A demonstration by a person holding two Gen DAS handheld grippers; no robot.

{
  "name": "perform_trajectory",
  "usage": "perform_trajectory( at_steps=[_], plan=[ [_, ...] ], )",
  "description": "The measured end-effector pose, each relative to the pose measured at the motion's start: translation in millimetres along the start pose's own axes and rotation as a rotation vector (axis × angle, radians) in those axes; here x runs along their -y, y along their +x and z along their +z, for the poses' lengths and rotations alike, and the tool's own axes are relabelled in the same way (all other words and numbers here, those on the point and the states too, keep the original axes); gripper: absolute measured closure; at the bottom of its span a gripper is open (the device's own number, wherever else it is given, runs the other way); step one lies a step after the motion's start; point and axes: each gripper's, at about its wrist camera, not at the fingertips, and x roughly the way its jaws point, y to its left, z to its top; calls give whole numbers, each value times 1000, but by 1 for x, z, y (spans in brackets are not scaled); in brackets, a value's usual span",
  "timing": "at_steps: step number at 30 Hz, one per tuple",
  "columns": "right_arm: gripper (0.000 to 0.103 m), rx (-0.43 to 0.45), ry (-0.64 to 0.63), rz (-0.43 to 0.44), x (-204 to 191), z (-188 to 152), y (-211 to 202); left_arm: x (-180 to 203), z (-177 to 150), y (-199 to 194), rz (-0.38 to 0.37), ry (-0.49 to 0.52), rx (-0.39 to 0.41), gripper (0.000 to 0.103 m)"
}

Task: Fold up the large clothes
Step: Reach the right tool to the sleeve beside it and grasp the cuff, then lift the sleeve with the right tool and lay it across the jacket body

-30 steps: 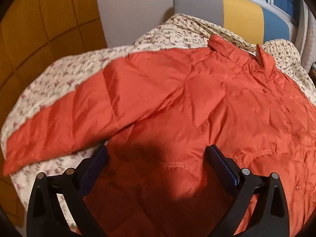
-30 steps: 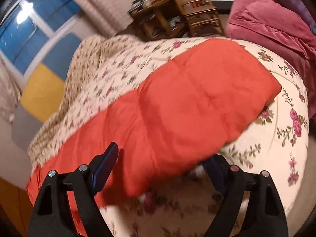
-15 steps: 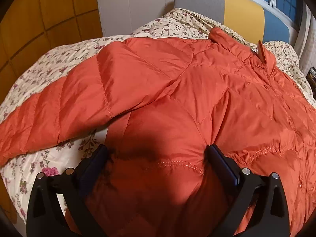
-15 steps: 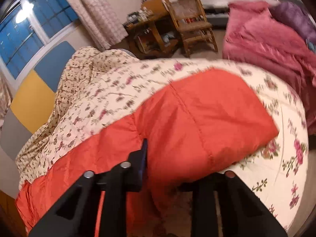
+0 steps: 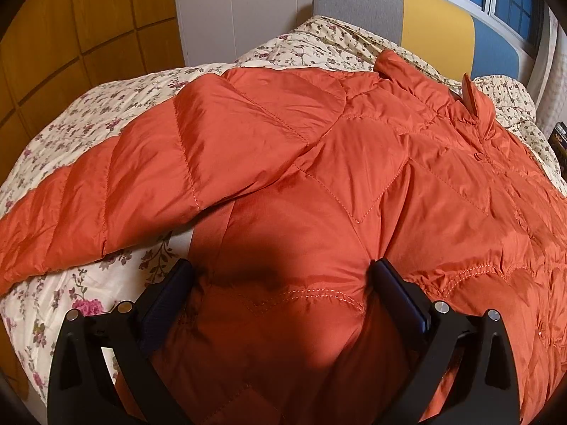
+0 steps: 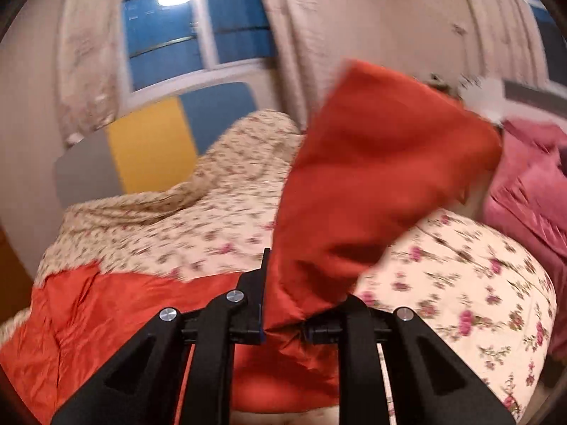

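Item 1, right gripper (image 6: pixel 283 313): jaws drawn in tight, pinching a fold of the jacket's sleeve (image 6: pixel 375 177); the sleeve stands lifted clear of the bed, blurred.

Item 2, left gripper (image 5: pixel 280 285): jaws wide apart, straddling a puffed hump of the jacket's lower body. Whether the pads press on the fabric cannot be told.

Item 3, orange quilted jacket (image 5: pixel 372 184): spread front-up on the floral bedspread (image 5: pixel 63 283), collar (image 5: pixel 471 95) toward the headboard (image 5: pixel 358 0), its other sleeve (image 5: pixel 124 184) laid out flat to the side.

Step in hand, judged: folding 1 sleeve across the body. To do it well, carry the sleeve over in a low arc, lay it flat along the chest without twisting, and keep the body pinned so the slippery shell does not slide.

Containers: none in view; nothing to list as contents.

Far: window (image 6: pixel 191 28), pink bedding (image 6: pixel 531 184).
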Motion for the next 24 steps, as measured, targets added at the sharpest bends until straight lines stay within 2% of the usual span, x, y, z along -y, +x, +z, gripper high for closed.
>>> perform_trajectory(
  at_steps=[9, 24],
  plan=[
    [90, 46, -290, 129, -94, -35, -2, 0, 0, 1, -7, -6, 5, 3],
    [92, 40, -504, 310, -187, -74, -6, -1, -1, 3, -8, -10, 12, 3]
  ],
)
